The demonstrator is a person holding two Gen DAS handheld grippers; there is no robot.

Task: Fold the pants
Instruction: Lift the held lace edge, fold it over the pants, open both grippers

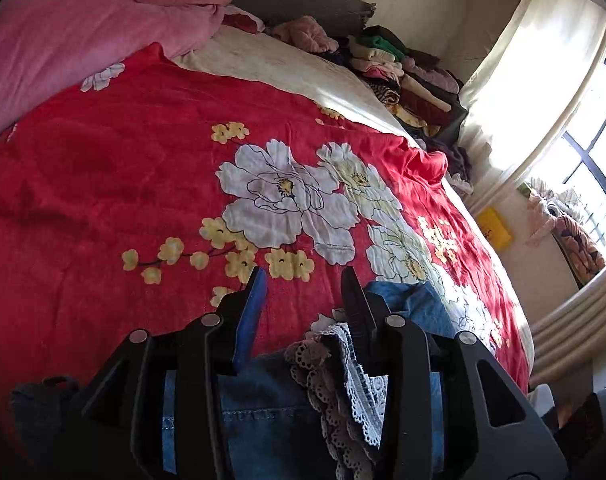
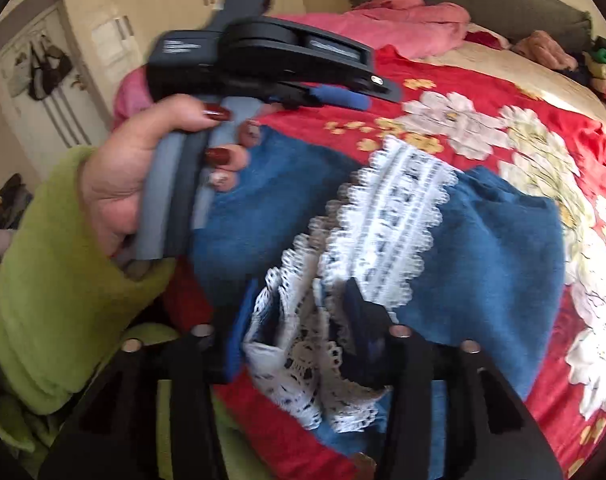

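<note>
Lying bunched, one pants (image 2: 491,240), two hand-held grippers

Open stretch of red floral bedspread (image 1: 143,168) beyond the denim pants (image 1: 263,412), pink blanket (image 1: 63,44) heaped along its far-left edge, clothes pile (image 1: 403,76) crowding its far-right edge.

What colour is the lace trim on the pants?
White lace trim on blue denim pants; clearest in the right wrist view.

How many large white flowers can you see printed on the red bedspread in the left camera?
3 on the red bedspread: one at centre, one right of it, one lower right beside the jeans. A partial one shows near the pink blanket; others may be hidden.
</note>
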